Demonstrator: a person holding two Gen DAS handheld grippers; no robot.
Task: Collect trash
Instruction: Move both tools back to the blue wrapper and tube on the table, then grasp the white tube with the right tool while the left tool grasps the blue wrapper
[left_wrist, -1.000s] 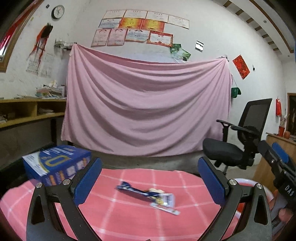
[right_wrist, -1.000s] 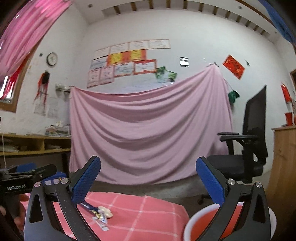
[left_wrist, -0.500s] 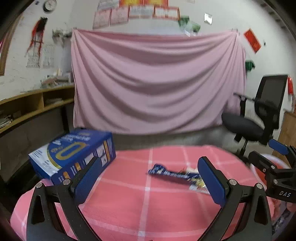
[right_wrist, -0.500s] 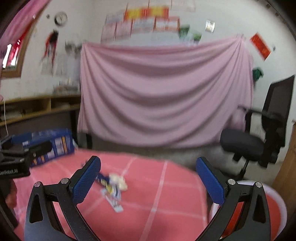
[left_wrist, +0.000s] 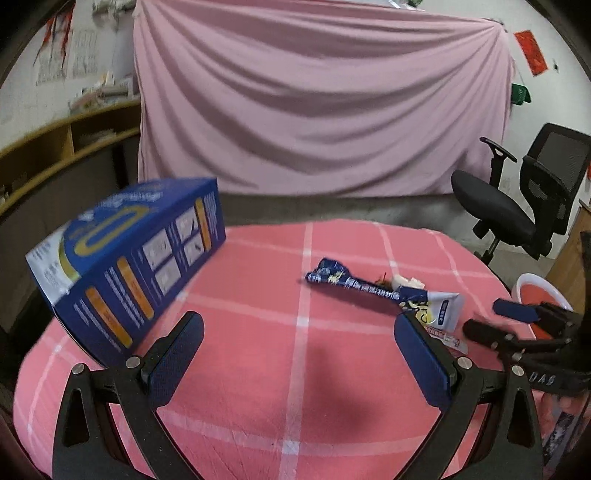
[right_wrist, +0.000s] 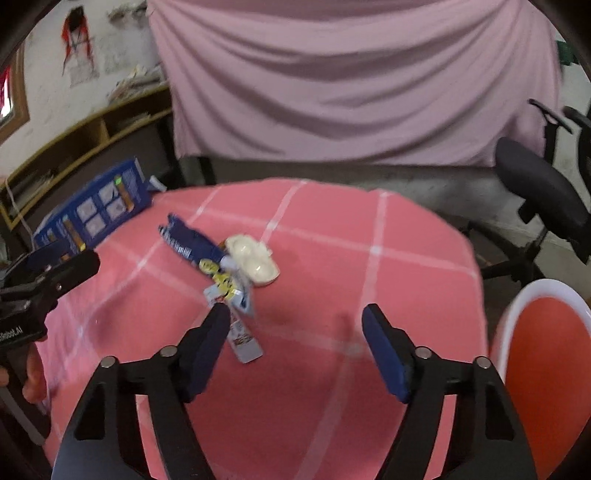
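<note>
A blue snack wrapper (left_wrist: 354, 286) lies on the pink checked tablecloth (left_wrist: 258, 332), with a pale wrapper (left_wrist: 441, 312) at its right end and a cream plastic tray (right_wrist: 255, 260) beside it. The blue wrapper also shows in the right wrist view (right_wrist: 192, 243), with a small white strip (right_wrist: 243, 343) near the right gripper's left finger. My left gripper (left_wrist: 299, 354) is open and empty above the cloth, short of the wrappers. My right gripper (right_wrist: 295, 343) is open and empty just behind the trash; it also shows in the left wrist view (left_wrist: 517, 317).
A blue carton (left_wrist: 129, 266) stands on the table's left side. A red bin with a white rim (right_wrist: 546, 350) stands on the floor right of the table. An office chair (left_wrist: 517, 206) is at the far right. A pink sheet (left_wrist: 314, 110) hangs behind.
Both grippers have tilted down and moved closer over the table. The wrappers and the blue carton now appear larger and nearer. Both stay open.
</note>
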